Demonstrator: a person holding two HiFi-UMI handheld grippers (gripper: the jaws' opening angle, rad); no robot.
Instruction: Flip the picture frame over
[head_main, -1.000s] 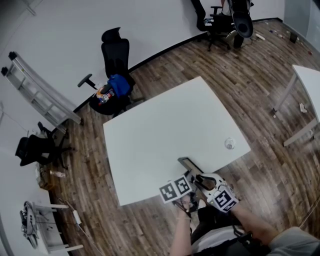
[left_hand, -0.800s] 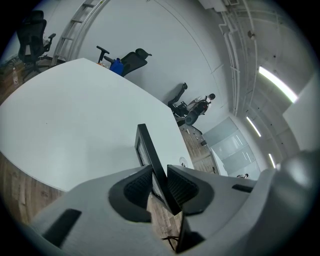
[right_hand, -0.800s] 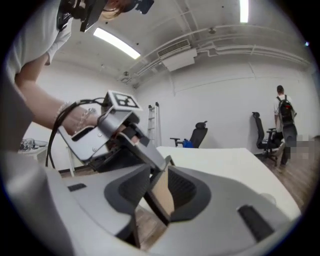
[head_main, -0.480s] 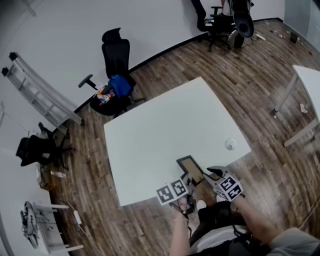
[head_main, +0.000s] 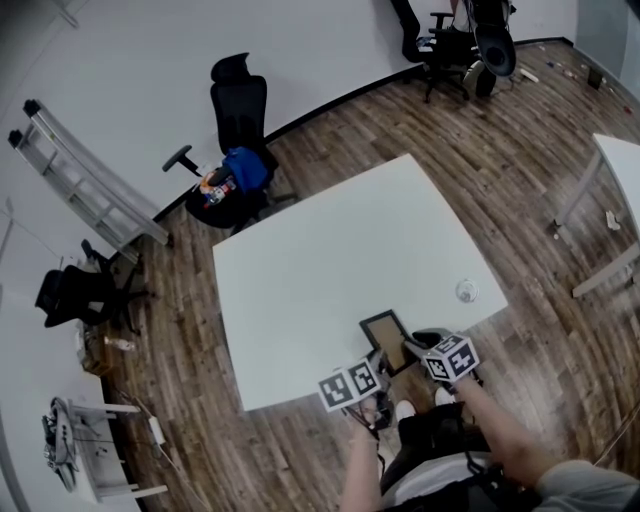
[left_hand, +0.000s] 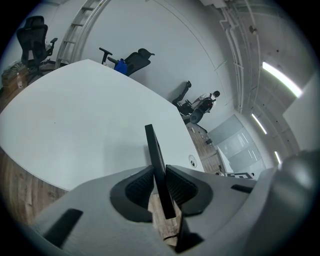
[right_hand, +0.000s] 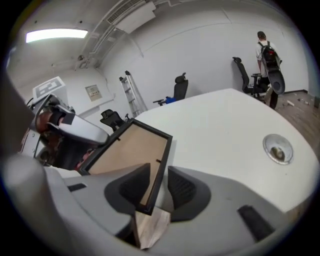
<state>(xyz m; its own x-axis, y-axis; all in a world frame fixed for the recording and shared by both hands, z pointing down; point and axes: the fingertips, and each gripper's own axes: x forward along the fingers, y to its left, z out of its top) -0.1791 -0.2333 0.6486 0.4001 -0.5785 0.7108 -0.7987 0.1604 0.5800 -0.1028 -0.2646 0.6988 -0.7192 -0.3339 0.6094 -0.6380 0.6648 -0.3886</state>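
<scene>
White table (head_main: 330, 240) first. At its near edge sits the picture frame (head_main: 385, 335), brown backing up, its front face out of sight. The left gripper (left_hand: 159, 175) has just been closing and pinches the frame's rim. The right gripper (right_hand: 159, 182) straddles another edge, jaws apart with a gap showing. A small round disc (head_main: 466, 291) is too blurry to name.
</scene>
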